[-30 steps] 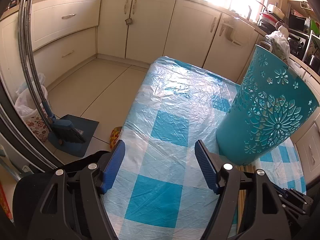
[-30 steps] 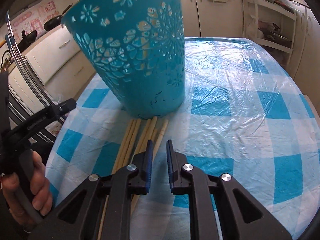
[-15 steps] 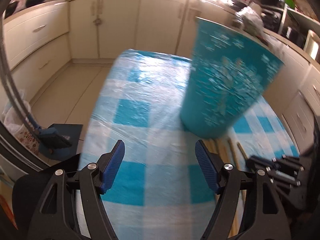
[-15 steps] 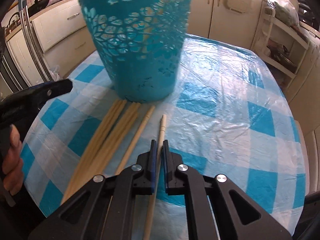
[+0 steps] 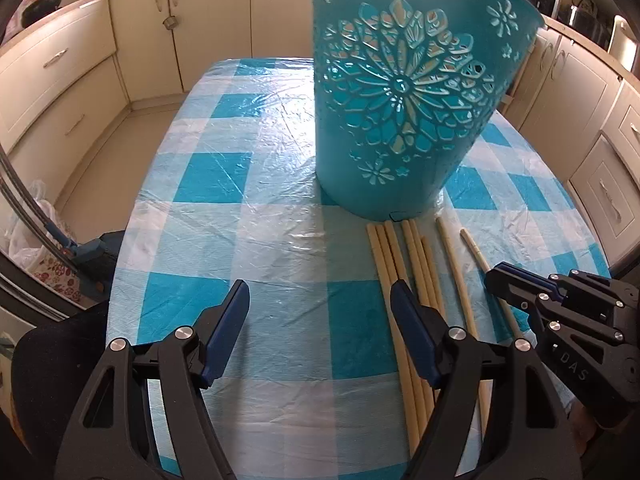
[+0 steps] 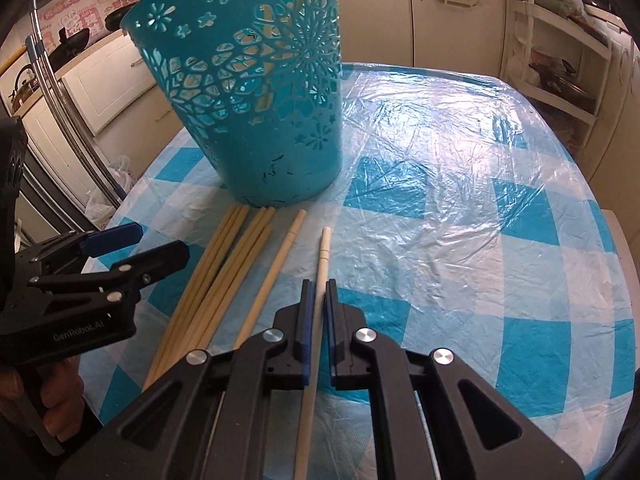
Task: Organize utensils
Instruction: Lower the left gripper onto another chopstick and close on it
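Black tongs, blue pads, silver screws, "GenRobot.AI" lettering

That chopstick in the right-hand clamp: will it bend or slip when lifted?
Probably stiff: the chopstick lies straight between the shut right gripper. It looks thin and light, so lifting should be easy. Gripped away from its middle, it may pivot or slide, since its surface looks smooth.

Your right gripper points steeply down, jaws closed tight on a single chopstick that runs between the pads. Your left gripper points down at a similar pitch, jaws standing wide with nothing between them. Your left hand wraps its handle, fingers curled.
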### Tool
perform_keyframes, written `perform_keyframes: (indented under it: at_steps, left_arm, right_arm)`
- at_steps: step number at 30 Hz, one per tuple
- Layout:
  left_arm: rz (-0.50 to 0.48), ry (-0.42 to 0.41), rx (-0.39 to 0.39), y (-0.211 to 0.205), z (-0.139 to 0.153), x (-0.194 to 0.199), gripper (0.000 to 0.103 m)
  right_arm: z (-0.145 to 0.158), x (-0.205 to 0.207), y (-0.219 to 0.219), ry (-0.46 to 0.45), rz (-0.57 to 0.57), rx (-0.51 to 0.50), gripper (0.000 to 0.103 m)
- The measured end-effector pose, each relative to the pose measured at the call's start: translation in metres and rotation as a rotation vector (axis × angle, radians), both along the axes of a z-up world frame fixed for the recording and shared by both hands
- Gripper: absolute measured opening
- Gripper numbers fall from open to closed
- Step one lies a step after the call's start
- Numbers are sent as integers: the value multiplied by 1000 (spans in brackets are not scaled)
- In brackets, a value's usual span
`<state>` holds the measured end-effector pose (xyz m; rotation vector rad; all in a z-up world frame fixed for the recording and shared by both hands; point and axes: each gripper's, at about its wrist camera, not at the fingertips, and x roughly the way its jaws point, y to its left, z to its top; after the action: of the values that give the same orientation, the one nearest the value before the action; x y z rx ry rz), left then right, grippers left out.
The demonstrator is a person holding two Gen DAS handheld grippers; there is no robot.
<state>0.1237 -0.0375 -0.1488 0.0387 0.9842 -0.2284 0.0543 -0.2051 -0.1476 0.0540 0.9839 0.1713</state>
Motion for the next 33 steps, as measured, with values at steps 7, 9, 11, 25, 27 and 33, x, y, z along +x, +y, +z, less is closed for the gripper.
perform_keyframes:
  at_steps: [7, 9, 11, 25, 27, 33]
  left_arm:
    - [-2, 13, 46, -14, -4, 1, 69]
    - [9, 15, 65, -15, -3, 3, 69]
    - [14, 28, 69, -16, -5, 5, 69]
    - [-44, 16, 84, -25, -4, 20, 33]
    - [-67, 18, 73, -24, -3, 22, 20]
    - [-124, 44, 12, -16, -3, 31, 7]
  right_arm:
    - [0, 0, -2, 5, 4, 14, 7]
    - [0, 0, -3, 7, 3, 18, 8]
    - [0, 0, -3, 7, 3, 21, 8]
    - [-1, 1, -4, -11, -2, 24, 8]
    - [-1, 2, -4, -15, -6, 21, 8]
    - [-1, 4, -6, -25, -24, 20, 8]
